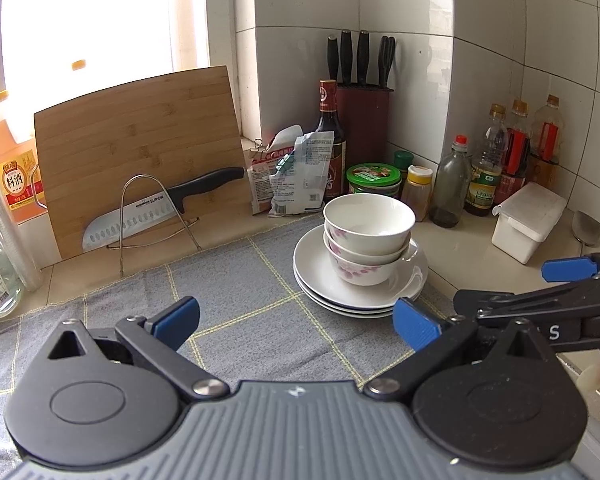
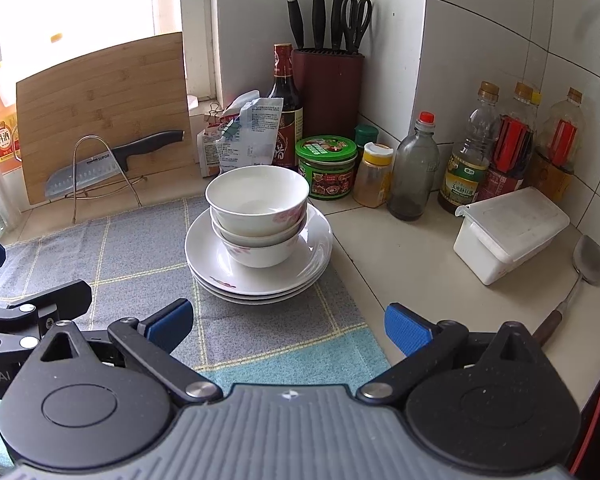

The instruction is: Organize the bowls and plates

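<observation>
Three white bowls [image 1: 367, 236] with pink flowers are nested on a stack of three white plates [image 1: 316, 276], at the far right edge of a grey checked cloth [image 1: 236, 280]. In the right wrist view the same bowls [image 2: 258, 214] and plates [image 2: 204, 248] stand straight ahead. My left gripper [image 1: 296, 322] is open and holds nothing, a little short of the stack. My right gripper [image 2: 288, 326] is open too, with nothing between its blue pads, just before the plates. The right gripper's fingers [image 1: 568, 270] show at the right of the left wrist view.
A bamboo cutting board [image 1: 136, 152] leans at the back left with a knife [image 1: 160, 208] on a wire stand. Sauce bottles [image 2: 496, 148], jars [image 2: 327, 168], a knife block [image 2: 327, 88], a white lidded box [image 2: 508, 232] and a spatula [image 2: 580, 276] crowd the corner and right side.
</observation>
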`<state>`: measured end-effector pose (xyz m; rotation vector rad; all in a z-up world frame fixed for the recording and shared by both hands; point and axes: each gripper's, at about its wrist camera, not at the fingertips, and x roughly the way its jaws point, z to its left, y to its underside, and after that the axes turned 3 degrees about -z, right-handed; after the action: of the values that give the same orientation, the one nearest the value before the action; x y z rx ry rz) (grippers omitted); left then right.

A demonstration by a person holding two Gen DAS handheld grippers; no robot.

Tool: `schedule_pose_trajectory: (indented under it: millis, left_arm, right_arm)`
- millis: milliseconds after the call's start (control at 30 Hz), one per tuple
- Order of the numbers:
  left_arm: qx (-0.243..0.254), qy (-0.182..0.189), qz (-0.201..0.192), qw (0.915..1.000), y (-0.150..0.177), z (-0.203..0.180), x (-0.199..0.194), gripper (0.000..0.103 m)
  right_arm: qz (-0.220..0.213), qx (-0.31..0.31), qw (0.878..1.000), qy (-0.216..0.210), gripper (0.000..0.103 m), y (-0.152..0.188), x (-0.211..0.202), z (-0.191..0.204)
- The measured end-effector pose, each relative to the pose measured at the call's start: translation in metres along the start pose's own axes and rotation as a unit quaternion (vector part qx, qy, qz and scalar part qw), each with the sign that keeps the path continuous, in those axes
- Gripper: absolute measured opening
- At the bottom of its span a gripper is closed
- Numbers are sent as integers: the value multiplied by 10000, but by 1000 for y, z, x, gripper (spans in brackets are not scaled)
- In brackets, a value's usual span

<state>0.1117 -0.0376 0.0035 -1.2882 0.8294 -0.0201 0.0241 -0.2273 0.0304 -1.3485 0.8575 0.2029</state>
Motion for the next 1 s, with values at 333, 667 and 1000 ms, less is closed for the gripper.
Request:
schedule_pose_trajectory:
  millis: [333, 667, 1000]
  left_arm:
    - [-23, 2, -23, 10000, -2, 1, -1, 102]
    - [-15, -15, -35, 10000, -4, 3, -1, 102]
    - [-34, -3, -32, 10000, -5, 4, 1, 102]
  right_arm:
    - [-27, -47, 10000, 6, 103, -3, -1, -1]
    - [-56, -59, 10000, 23, 103, -5, 0, 1]
    - [-68, -50, 9999, 63, 103, -6, 0, 2]
